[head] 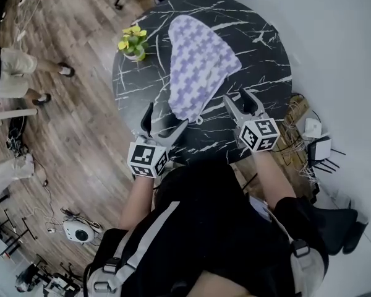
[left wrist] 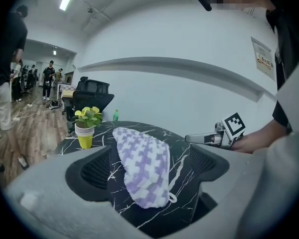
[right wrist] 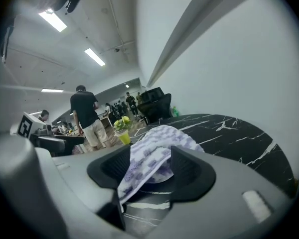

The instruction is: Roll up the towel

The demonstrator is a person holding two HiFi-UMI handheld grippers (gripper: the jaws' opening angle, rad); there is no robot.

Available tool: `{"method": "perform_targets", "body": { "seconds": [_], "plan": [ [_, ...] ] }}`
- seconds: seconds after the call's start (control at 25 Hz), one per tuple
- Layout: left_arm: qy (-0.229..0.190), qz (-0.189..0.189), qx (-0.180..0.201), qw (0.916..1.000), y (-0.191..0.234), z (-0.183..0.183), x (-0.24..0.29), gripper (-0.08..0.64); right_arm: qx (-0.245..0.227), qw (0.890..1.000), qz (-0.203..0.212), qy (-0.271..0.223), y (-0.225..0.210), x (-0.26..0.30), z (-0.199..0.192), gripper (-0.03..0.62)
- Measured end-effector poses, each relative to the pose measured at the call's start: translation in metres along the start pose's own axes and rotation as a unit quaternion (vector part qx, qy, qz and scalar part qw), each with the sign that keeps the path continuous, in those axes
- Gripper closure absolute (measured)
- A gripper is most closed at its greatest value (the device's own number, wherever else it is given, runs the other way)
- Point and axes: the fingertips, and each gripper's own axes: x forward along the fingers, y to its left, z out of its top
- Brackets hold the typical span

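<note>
Fluffy cloth towel [head: 201, 67], glossy marble-look table [head: 266, 48], wood-plank floor [head: 80, 129]

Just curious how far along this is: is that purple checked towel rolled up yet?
No. The towel lies flat on the table, with no rolled part.

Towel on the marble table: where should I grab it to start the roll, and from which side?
I'd grip the towel at its narrow near end, beside the small loop, coming from your own side. It lies flat and widens away from you; the left gripper and right gripper, both open, flank that end.
</note>
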Motion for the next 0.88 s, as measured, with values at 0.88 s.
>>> {"method": "perform_targets", "body": {
  "seconds": [0.88],
  "plan": [
    [0.034, 0.067, -0.041, 0.9963, 0.016, -0.040, -0.014, 0.064, 0.111, 0.990, 0.023, 0.081, -0.022, 0.089, -0.044, 0.426]
  ]
}}
